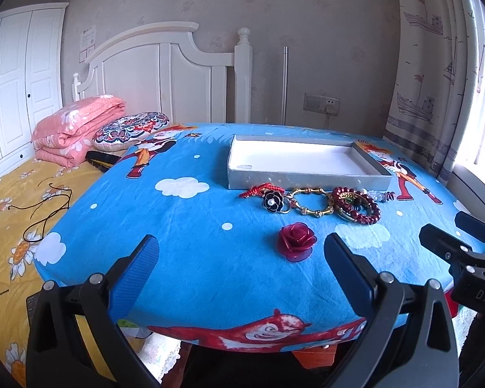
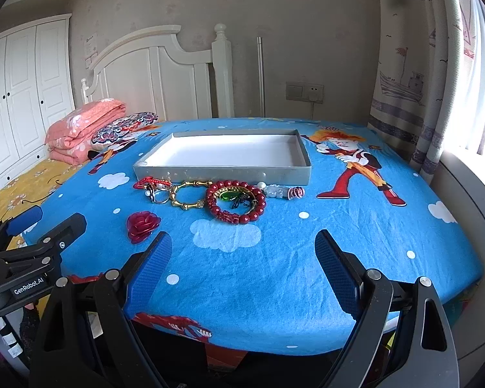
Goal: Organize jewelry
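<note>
Currently on bench [image 2: 274,274]: rose [image 1: 296,241], bead bracelet [image 2: 236,202], gold bangle [image 2: 187,195], all near side of empty tray [image 2: 223,173]. Left gripper [image 1: 242,255], right gripper [image 2: 242,252]: jaws wide, holding nothing. Items likely light, small, slippery; pinch bracelet across its rim.

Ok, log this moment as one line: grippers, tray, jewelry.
left gripper: open, holding nothing | right gripper: open, holding nothing | tray: no jewelry inside | bracelets and red rose: on tablecloth, before tray

A folded pink quilt [image 1: 77,129] and patterned cushion [image 1: 131,129] lie by the white headboard [image 1: 165,74]
</note>
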A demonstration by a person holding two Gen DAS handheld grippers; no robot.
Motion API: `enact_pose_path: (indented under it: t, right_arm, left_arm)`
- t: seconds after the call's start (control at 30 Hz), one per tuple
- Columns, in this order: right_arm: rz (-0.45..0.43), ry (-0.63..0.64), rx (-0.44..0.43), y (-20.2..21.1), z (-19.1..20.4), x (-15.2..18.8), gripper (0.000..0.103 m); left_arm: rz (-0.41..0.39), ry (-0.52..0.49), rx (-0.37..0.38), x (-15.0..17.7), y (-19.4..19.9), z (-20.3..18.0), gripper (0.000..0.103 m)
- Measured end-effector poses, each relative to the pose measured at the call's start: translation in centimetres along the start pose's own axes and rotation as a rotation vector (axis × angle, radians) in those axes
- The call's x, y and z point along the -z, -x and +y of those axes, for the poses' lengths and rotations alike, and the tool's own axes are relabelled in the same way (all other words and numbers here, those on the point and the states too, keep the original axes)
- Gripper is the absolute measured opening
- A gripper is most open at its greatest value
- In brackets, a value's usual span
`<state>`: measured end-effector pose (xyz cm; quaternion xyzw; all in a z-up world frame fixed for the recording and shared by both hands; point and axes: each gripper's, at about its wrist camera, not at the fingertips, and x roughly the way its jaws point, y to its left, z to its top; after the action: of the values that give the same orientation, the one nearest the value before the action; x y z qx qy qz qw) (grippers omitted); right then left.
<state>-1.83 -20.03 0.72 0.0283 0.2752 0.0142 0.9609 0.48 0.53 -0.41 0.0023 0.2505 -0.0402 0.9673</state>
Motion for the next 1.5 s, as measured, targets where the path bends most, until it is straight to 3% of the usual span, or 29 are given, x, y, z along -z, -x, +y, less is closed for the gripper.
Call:
enact_pose_path:
  t: [1.3,1.5]
  right_arm:
    - [0.020,-0.015,0.029,-0.5,-0.6,0.1,0.085]
    - [0.020,-0.021,0.048,-0.7,-0.9,0.2,0.085]
  left_arm:
    - [0.019,-0.011,0.026,0.5,-0.5,-0.1,0.099]
    - [0.027,-0.051,0.024,0.6,-0.9,-1.0,0.099]
